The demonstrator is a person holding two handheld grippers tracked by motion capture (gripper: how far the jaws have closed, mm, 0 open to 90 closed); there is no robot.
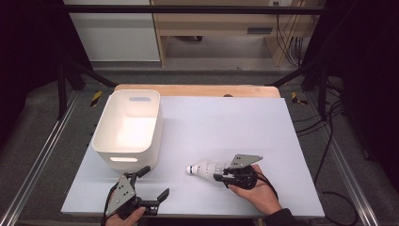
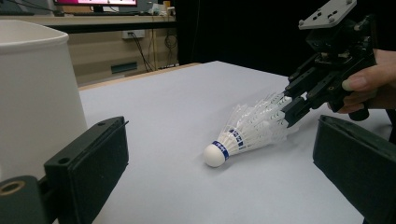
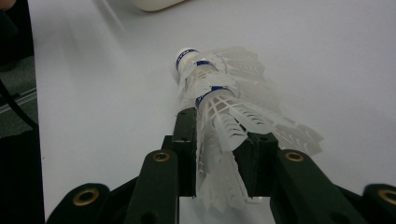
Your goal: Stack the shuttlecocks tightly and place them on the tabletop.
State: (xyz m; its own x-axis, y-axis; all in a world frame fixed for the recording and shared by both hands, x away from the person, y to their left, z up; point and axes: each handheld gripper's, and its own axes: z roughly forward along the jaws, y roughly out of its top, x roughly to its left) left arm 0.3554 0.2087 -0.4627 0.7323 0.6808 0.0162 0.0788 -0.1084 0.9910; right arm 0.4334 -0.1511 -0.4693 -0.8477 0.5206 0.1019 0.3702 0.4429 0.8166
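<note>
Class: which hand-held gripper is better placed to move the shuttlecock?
The right hand-held gripper: its jaws already flank the feather skirt of the shuttlecock. The left hand-held gripper stands apart, open and empty.

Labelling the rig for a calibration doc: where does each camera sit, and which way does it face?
High view: above the person's side, looking forward and down on the table; both hands, left gripper, right gripper.
Left gripper view: rides the left gripper, looking across the table past its spread jaws at the shuttlecocks.
Right gripper view: looks along its jaws, shuttlecock skirt between them.
Shared: the shuttlecocks and the white bin.
</note>
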